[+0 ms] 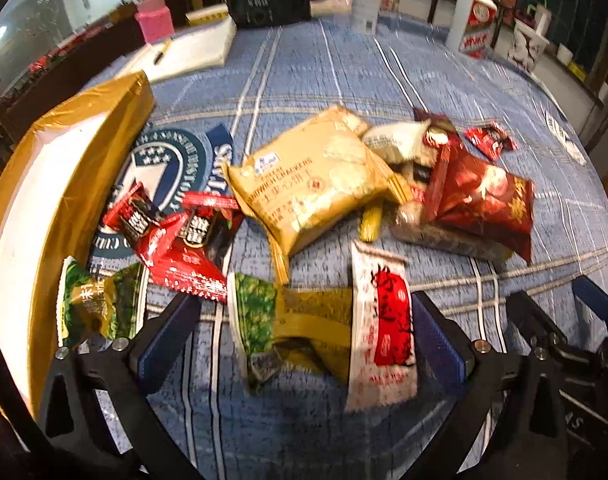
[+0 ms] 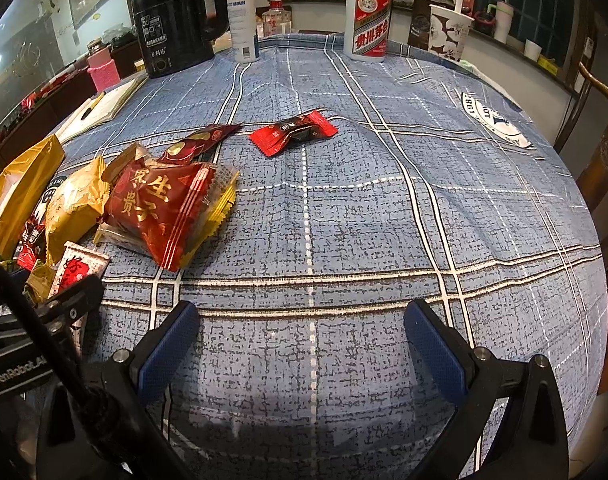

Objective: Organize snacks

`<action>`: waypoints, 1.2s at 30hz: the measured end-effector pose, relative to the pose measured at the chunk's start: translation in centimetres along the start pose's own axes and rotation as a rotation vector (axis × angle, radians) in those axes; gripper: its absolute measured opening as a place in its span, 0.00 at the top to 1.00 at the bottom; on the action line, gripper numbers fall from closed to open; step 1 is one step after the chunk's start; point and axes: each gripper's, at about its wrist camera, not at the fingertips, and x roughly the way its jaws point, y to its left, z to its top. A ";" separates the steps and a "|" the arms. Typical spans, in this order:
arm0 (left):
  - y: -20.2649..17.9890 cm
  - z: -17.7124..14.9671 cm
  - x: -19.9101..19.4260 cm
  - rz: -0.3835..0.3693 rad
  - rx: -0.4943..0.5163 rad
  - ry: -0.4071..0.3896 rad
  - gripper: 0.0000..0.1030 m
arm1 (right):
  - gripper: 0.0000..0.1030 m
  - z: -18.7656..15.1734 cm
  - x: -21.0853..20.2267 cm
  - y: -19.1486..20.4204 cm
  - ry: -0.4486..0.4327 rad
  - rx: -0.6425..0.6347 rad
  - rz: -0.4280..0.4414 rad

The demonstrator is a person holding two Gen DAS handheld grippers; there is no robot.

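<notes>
A gold-sided box [image 1: 64, 152] is standing at the far left of the blue plaid tablecloth [image 2: 384, 208], its white inside showing. Beside it, red snack packets [image 1: 176, 240] and a green packet [image 1: 100, 304] are lying on the cloth's printed emblem. The left gripper [image 1: 304, 336] is hovering with its jaws spread wide around a green-and-gold packet [image 1: 292, 328] and a white-and-red packet [image 1: 384, 332], gripping neither. Beyond, a tan cracker pack [image 1: 316, 176] and a dark red pouch [image 1: 480, 200] are piling together. The right gripper [image 2: 304, 344] is sitting wide and empty over bare cloth, a lone red candy [image 2: 294, 132] lying well ahead of it. A black kettle [image 2: 176, 20] and white bottle [image 2: 368, 16] are lining the far edge.
</notes>
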 end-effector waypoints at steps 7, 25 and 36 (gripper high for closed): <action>0.8 -0.7 -3.6 -0.070 -0.051 -0.008 0.20 | 0.26 -0.2 -1.0 -0.9 0.009 0.060 0.001; 5.7 -1.3 -9.9 -0.117 -0.145 -0.062 0.27 | 0.76 0.1 -5.5 -0.3 0.047 0.107 0.149; 8.2 -1.9 -9.8 -0.096 -0.118 -0.060 0.27 | 0.75 2.1 -5.0 3.6 0.080 -0.064 0.258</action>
